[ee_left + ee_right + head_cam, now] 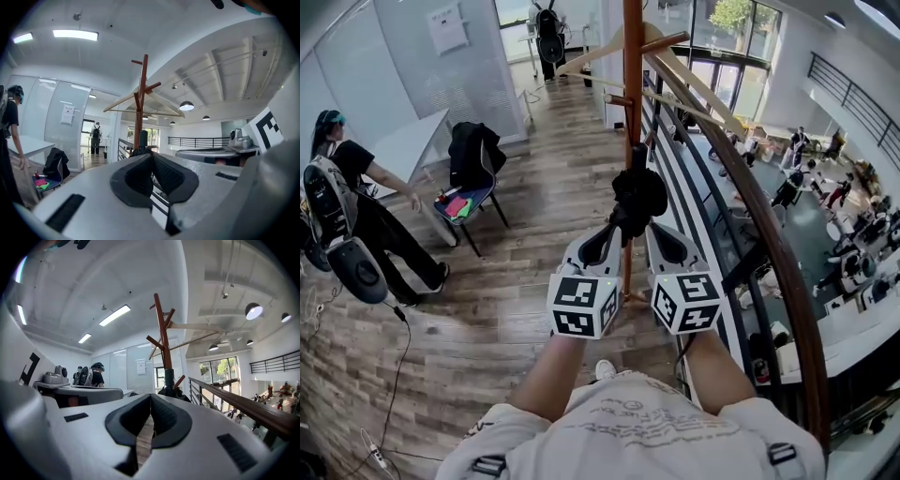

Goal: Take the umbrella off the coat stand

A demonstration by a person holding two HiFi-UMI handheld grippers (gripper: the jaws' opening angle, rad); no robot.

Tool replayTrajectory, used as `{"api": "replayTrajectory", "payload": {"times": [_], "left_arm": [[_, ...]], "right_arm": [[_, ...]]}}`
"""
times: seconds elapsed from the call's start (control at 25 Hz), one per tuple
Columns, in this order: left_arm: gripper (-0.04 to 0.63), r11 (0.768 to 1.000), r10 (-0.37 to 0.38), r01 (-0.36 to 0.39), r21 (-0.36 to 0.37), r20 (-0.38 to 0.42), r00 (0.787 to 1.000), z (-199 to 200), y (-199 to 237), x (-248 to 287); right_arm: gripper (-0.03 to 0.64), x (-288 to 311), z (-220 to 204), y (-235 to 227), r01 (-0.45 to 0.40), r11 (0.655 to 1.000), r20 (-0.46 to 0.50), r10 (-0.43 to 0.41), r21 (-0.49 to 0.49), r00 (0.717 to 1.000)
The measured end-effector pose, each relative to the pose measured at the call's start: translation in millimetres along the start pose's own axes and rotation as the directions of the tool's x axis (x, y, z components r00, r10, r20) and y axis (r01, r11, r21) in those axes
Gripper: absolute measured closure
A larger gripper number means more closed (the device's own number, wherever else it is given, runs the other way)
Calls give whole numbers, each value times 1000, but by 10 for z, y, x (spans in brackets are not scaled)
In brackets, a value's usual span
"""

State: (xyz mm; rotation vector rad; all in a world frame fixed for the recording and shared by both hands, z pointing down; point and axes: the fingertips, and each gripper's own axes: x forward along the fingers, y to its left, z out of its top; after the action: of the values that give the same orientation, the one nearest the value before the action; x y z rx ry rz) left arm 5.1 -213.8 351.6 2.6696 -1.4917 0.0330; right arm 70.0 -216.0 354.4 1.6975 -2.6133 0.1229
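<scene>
A wooden coat stand (633, 84) rises beside the railing. A folded black umbrella (639, 192) hangs on its pole, handle upward. My left gripper (614, 230) and right gripper (652, 230) are side by side just below and in front of the umbrella, both pointing level at it. In the left gripper view the umbrella (143, 139) stands just beyond the tips of the left gripper (151, 155), whose pads meet with nothing between them. The right gripper (150, 396) is likewise shut and empty, with the umbrella (169, 380) and stand (161, 329) straight ahead.
A curved wooden handrail (769, 234) with dark bars runs along the right, above an open atrium. A chair (473, 159) with a black jacket stands at the left, next to a white table (408, 141) and a person (356, 187). A cable (398, 366) trails on the wooden floor.
</scene>
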Motion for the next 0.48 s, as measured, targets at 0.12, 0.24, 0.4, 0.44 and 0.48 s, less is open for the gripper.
{"api": "replayTrajectory", "payload": {"times": [0.12, 0.24, 0.4, 0.44, 0.48], "left_arm": [[577, 1000, -12, 12, -2, 1, 1000, 28, 159, 157], [577, 1000, -21, 21, -2, 1, 1000, 60, 323, 311], [577, 1000, -25, 25, 1, 6, 1000, 107, 481, 440], [577, 1000, -23, 23, 1, 6, 1000, 115, 523, 474], [577, 1000, -20, 20, 2, 5, 1000, 118, 561, 503]], "right_arm": [[614, 224, 78, -44, 19, 1000, 17, -18, -18, 1000], [612, 447, 181, -126, 56, 997, 46, -54, -49, 998], [543, 712, 273, -254, 71, 997, 54, -69, -40, 996], [532, 787, 289, -287, 70, 997, 51, -68, -39, 996], [528, 859, 299, -322, 71, 997, 46, -69, -43, 997]]}}
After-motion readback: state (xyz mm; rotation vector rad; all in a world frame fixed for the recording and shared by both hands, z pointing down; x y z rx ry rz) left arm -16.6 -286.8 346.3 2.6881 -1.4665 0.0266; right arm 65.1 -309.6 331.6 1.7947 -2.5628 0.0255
